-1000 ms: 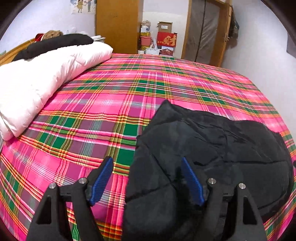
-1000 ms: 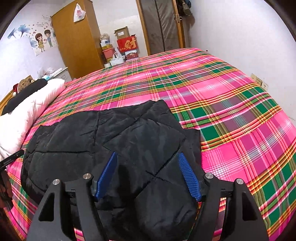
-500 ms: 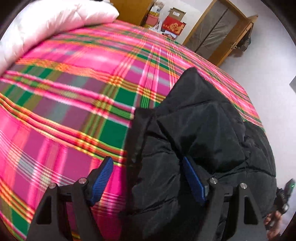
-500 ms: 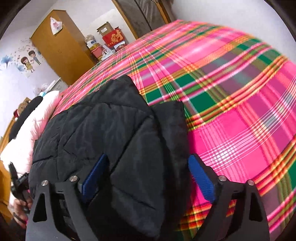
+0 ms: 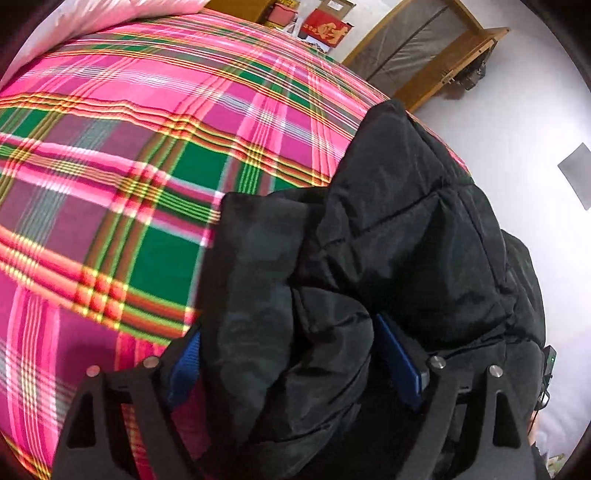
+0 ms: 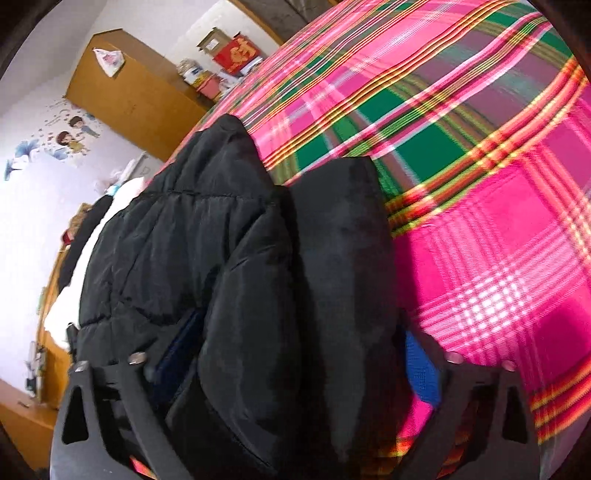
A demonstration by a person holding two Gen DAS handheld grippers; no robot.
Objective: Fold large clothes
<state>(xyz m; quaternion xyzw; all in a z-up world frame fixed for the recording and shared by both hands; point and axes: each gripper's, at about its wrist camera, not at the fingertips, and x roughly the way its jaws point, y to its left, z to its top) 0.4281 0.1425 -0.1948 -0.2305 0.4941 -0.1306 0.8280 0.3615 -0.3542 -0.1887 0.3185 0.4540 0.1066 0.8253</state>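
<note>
A black quilted puffer jacket [image 5: 406, 240] lies folded on a bed with a pink and green plaid cover [image 5: 147, 147]. My left gripper [image 5: 291, 362] points down at the jacket's left edge. Its jaws are opening, and a thick fold of jacket fills the space between the blue pads [image 5: 399, 362]. In the right wrist view, the jacket [image 6: 184, 240] bulges up between the jaws of my right gripper [image 6: 299, 362], which straddles its right edge. Those jaws are closing. The right pad [image 6: 421, 369] stands just off the fabric, over the plaid cover [image 6: 498, 221].
A white duvet [image 5: 147, 7] lies at the head of the bed. Beyond the bed's far side stand a wooden wardrobe [image 6: 129, 96], stacked boxes [image 6: 236, 55] and a wooden door frame [image 5: 424, 48]. A white wall [image 5: 517, 129] runs along the bed's right side.
Both grippers have sunk and tipped down onto the jacket's two side edges. The bulky folds now sit deep between each pair of jaws, and both views have rolled.
</note>
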